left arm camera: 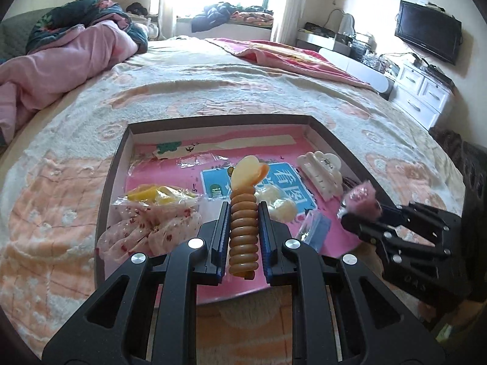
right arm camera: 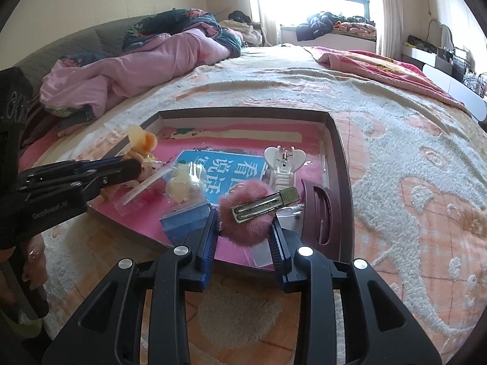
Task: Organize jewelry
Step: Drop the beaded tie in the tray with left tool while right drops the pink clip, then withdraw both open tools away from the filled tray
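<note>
My left gripper (left arm camera: 243,210) is shut on an amber spiral hair tie (left arm camera: 243,231) topped with a pale heart piece (left arm camera: 248,172), held above the near part of a shallow pink-lined box (left arm camera: 213,120). In the right wrist view the same gripper (right arm camera: 135,167) comes in from the left over the box's left rim (right arm camera: 134,140). My right gripper (right arm camera: 245,222) is shut on a pink fluffy hair clip (right arm camera: 246,228) with its metal clasp (right arm camera: 264,205) facing up, over the box's near right corner. The left wrist view shows that clip (left arm camera: 362,197) at the right.
Inside the box lie a white claw clip (right arm camera: 283,164), a purple claw clip (right arm camera: 319,210), a small blue case (right arm camera: 185,222), a cream puff piece (right arm camera: 182,185) and bagged floral scrunchies (left arm camera: 152,216). The box rests on a fleecy bedspread (right arm camera: 411,158); a pink quilt (right arm camera: 137,70) is heaped far left.
</note>
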Tool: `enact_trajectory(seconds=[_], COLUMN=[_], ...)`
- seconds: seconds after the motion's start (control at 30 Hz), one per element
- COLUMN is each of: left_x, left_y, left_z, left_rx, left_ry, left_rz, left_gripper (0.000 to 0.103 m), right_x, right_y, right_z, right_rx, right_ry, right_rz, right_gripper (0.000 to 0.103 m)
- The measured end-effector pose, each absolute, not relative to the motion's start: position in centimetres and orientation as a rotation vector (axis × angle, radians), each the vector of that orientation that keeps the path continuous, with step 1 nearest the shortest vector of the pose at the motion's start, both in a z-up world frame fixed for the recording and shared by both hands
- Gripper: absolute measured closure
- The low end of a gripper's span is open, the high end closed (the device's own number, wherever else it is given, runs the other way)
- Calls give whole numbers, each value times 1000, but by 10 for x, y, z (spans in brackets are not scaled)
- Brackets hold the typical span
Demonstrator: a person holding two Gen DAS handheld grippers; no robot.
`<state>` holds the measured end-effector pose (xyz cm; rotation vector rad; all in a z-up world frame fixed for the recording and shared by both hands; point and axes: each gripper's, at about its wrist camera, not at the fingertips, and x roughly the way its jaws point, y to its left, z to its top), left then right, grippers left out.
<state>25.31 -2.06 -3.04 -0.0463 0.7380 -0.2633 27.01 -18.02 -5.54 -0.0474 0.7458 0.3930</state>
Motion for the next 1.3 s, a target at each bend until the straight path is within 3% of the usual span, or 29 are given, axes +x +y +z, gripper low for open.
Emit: enact_trajectory(seconds=[0.23,0.4,0.87,0.93,0.97,1.13,1.23,1.3], left_x=[264,272,267,264,262,247,233,220], left_y=[-23,-18,-14,-14,-13,-12,-10,-9], left_z=[-35,-39,-40,-38,-37,-28,-22,-16], left_rx=[-62,-83,-98,-101,-102,-97,-103,-107], left_ry=[747,767,778,774,771,744,714,683], left_rz=[-254,-248,-237,-240,-242,-247,-244,-237], left_gripper=[92,92,91,84,76,59,43,27], right_x=[277,285,258,255,252,242,231,221], right_y=[-182,-178,-184,-187,-190,-206,-212,-214], right_z=[-58,-59,-47,-45,-43,-34,-27,-22], right_rx=[-39,-54,-69,-65,-57,-9,2,-3], right_ry=[754,772,694,680,672,642,614,585], right_rz=[389,398,388,371,360,307,282,267], right_gripper=[71,65,27,21,19,11,8,7])
